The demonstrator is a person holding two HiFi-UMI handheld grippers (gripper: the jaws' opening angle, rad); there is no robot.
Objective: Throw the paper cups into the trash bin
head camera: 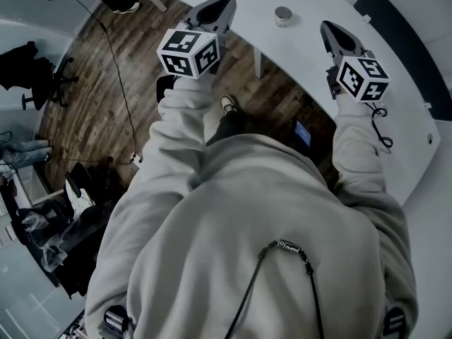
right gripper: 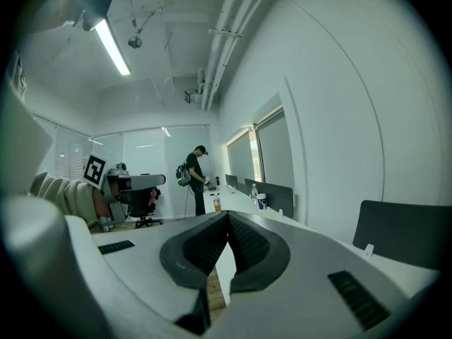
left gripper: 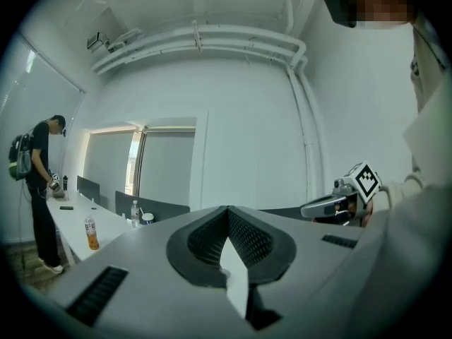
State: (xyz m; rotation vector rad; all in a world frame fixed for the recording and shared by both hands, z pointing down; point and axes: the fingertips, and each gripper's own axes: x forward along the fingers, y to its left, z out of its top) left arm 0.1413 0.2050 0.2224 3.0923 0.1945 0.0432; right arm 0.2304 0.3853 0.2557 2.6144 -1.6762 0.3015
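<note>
We saw left gripper (head camera: pixel 220 7) and right gripper (head camera: pixel 333 35) clenched empty, paper cup (head camera: pixel 283 16) standing ahead between them, slightly nearer the right.

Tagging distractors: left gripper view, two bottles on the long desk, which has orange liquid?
The nearer bottle, standing alone, orange in its lower half. The other bottle, back by the dark divider, looks clear.

cup (head camera: pixel 283 15) on table (head camera: pixel 305 56) | ahead, between left gripper (head camera: pixel 224 4) and right gripper (head camera: pixel 330 32)
</note>
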